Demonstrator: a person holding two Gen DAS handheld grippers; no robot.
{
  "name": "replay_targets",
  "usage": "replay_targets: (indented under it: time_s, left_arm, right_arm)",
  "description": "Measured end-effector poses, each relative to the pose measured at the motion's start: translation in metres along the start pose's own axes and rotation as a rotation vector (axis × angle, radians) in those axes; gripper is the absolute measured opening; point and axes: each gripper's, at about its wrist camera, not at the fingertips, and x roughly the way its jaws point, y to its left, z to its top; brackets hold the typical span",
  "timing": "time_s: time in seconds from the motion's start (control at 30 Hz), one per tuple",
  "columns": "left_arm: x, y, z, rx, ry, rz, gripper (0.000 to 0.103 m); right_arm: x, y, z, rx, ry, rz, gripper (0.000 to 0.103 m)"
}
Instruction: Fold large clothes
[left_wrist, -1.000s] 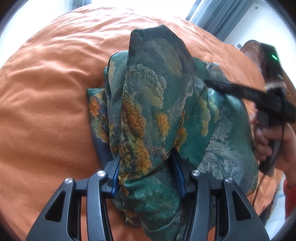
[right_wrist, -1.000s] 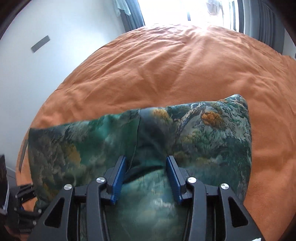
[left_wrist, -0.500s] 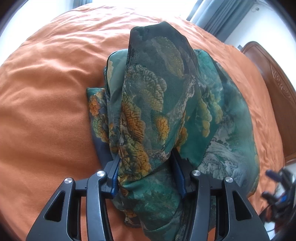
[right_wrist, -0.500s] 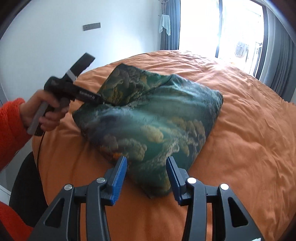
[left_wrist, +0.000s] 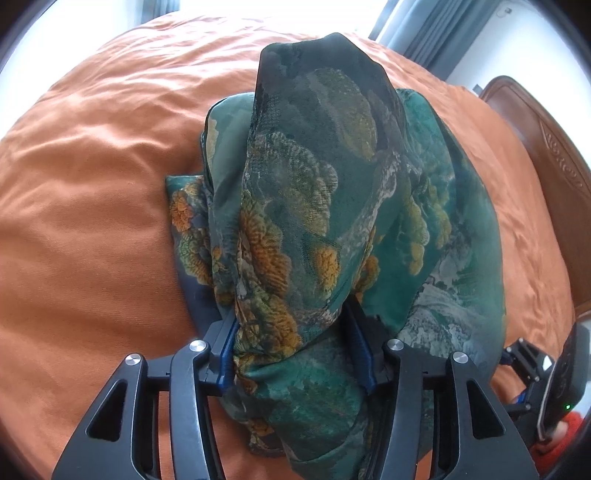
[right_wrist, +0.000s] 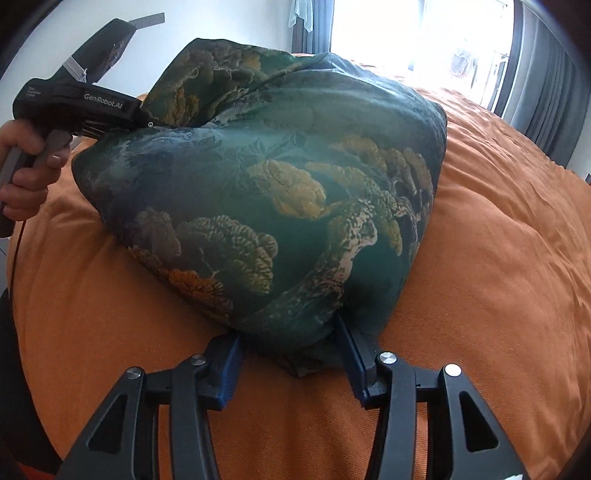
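Gripping a bunched fold of the green tree-patterned silky garment in our left gripper, we straddle its near lower-centre corner with the right gripper, whose jaws have just been opening, unpinched.

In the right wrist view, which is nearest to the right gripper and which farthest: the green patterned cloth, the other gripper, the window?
1. Green patterned cloth: its near corner lies between the right gripper fingers.
2. Left gripper: upper left, at the cloth's far corner.
3. Window: top right, beyond the bed.
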Motion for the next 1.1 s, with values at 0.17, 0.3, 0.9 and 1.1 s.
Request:
replay_targets:
  time_s: [0.17, 0.3, 0.9, 1.1]
  left_arm:
    - [0.002, -0.008, 0.002, 0.009, 0.003, 0.015, 0.053]
    - [0.0, -0.012, 0.004, -0.003, -0.005, 0.02, 0.054]
    - [-0.097, -0.023, -0.033, 0.197, -0.185, 0.322, 0.103]
    - [-0.104, 0.0, -0.043, 0.216, -0.142, 0.34, 0.103]
  right_arm:
    - [0.003, 0.001, 0.005, 0.011, 0.007, -0.002, 0.051]
    - [-0.021, 0.001, 0.004, 0.033, -0.027, -0.011, 0.052]
    - [-0.129, -0.06, -0.064, 0.222, -0.135, -0.236, 0.079]
    - [-0.139, -0.065, -0.068, 0.211, -0.146, -0.264, 0.079]
